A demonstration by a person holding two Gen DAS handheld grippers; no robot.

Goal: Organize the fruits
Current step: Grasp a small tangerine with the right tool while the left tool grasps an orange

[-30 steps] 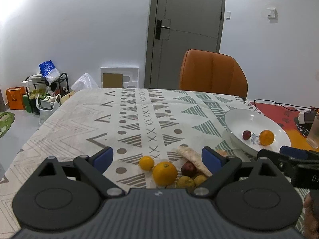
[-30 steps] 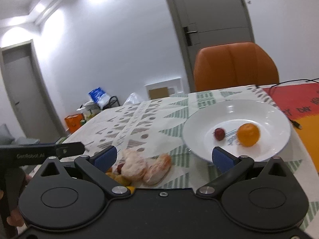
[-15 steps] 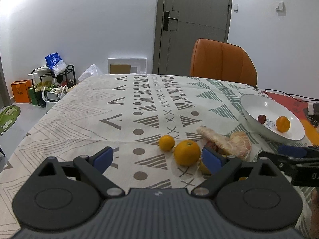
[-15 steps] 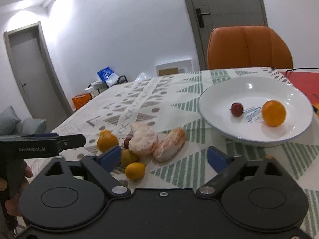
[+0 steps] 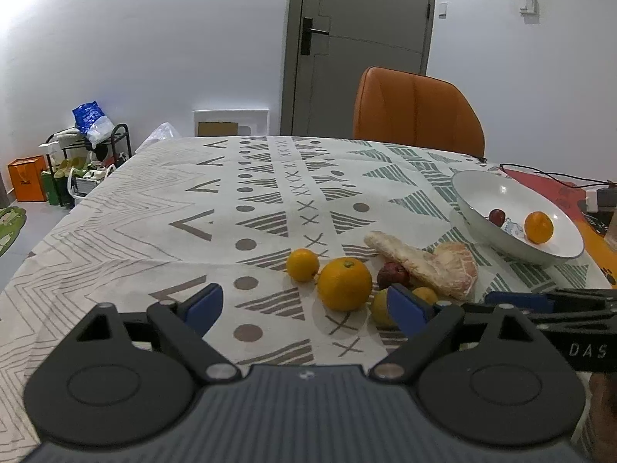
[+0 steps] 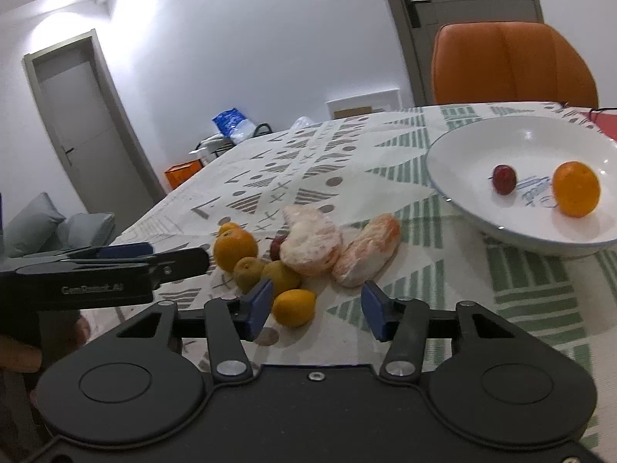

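The right tool (image 6: 314, 310), jaws just narrowed but gripping nothing, has the small yellow fruit (image 6: 294, 306) at eleven o'clock, just beside its left pad (nearer than the left tool (image 5: 304, 306), wide and empty). The plate (image 6: 455, 146) lies on the worktop at one o'clock.

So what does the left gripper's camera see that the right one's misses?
Only the left wrist view shows the shoe rack and the wall switch. Only the right wrist view shows a second grey door and grey cushions. Both show the white bowl, the peeled citrus pieces and the orange chair.
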